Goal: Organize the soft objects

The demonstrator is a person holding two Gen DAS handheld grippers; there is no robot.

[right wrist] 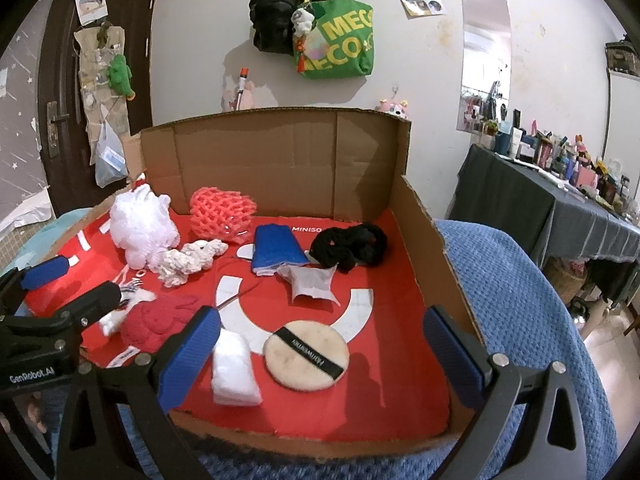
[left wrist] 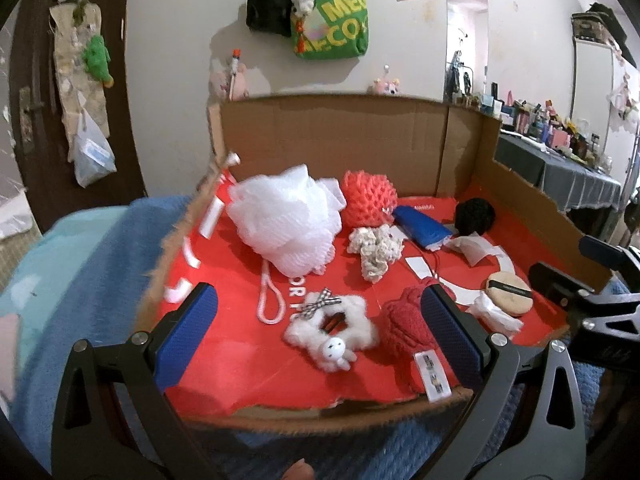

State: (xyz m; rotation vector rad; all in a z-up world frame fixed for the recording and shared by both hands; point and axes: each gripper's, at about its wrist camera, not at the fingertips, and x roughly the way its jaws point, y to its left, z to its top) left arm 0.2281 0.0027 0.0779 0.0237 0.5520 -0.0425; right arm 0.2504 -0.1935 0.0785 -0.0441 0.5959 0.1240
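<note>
Left wrist view: left tool (left wrist: 320, 320) spread wide, empty, straddling fluffy white scrunchie (left wrist: 332, 330) near front of red-lined cardboard box (left wrist: 340, 140). Right tool (right wrist: 322, 340) parted too, round beige puff (right wrist: 306, 354) dead ahead.

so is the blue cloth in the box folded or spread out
Folded. The blue cloth lies as a compact thick rectangle on the box floor, with white layered edges showing at its near end.

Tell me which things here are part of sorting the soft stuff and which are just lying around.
Job:
white mesh pouf
coral net sponge
red knit item
powder puff
black knit piece
fluffy white scrunchie

Lying about:
green tote bag
black bag
cluttered side table
</note>
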